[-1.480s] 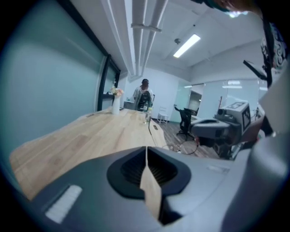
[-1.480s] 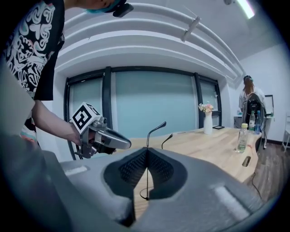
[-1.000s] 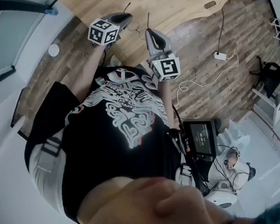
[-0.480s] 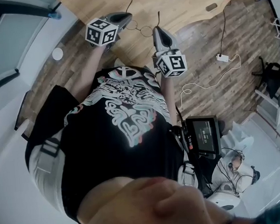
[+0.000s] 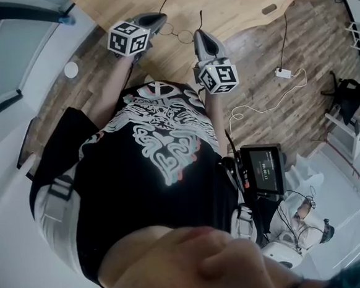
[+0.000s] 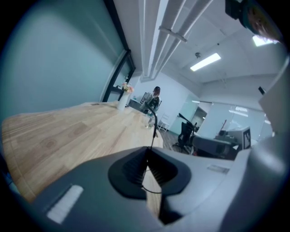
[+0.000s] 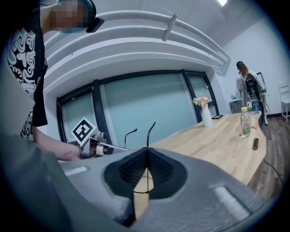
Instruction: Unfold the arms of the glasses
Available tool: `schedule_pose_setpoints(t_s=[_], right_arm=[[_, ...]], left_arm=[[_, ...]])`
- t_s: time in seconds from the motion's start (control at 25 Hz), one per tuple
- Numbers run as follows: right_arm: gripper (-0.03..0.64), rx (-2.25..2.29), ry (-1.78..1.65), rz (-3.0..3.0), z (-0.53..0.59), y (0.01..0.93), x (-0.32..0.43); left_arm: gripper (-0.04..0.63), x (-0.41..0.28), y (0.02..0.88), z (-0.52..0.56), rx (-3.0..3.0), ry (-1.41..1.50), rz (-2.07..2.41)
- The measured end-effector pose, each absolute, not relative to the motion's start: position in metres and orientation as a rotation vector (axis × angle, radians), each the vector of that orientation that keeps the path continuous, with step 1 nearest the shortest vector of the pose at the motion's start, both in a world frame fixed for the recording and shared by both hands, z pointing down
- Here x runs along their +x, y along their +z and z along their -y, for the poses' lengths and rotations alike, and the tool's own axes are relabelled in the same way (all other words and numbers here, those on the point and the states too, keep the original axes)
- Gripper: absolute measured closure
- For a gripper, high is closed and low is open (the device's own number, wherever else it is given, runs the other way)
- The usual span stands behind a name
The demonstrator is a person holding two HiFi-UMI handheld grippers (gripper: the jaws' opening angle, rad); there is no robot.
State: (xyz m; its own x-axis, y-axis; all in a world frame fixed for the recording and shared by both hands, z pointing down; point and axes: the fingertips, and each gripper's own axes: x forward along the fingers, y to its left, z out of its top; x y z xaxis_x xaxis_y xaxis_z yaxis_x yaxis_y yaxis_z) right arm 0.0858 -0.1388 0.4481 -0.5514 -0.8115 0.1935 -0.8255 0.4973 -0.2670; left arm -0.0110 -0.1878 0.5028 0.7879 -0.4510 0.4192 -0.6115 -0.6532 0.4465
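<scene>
The thin black wire glasses (image 5: 172,29) hang in the air between my two grippers, above the near edge of the wooden table (image 5: 231,6). My left gripper (image 5: 159,19) is shut on one arm; in the left gripper view the jaws (image 6: 147,149) pinch the wire, and its curved tip (image 6: 154,121) pokes out ahead. My right gripper (image 5: 200,34) is shut on the other arm, whose tip (image 7: 150,128) rises past the closed jaws (image 7: 146,149). The right gripper view also shows the left gripper (image 7: 89,141) and the other arm's tip (image 7: 130,133).
A bottle (image 7: 245,122) and a white vase (image 7: 206,114) stand further along the table. On the wood floor lie a white cable with a plug block (image 5: 282,72) and a white disc (image 5: 70,69). A small screen (image 5: 265,167) hangs at the person's waist.
The right gripper has shifted right and rolled a little, its marker cube now higher in the head view. The left gripper rose slightly. The gap between the two grippers has widened.
</scene>
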Motion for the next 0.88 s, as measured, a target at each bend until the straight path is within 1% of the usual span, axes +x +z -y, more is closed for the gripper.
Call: schedule_pose_setpoints(t_s=[0.88], right_arm=[[0.617, 1.450, 0.503, 2.652, 0.140, 0.455, 0.091]], left_arm=[[0.606, -0.005, 0.511, 0.187, 2.392, 0.347, 0.747]])
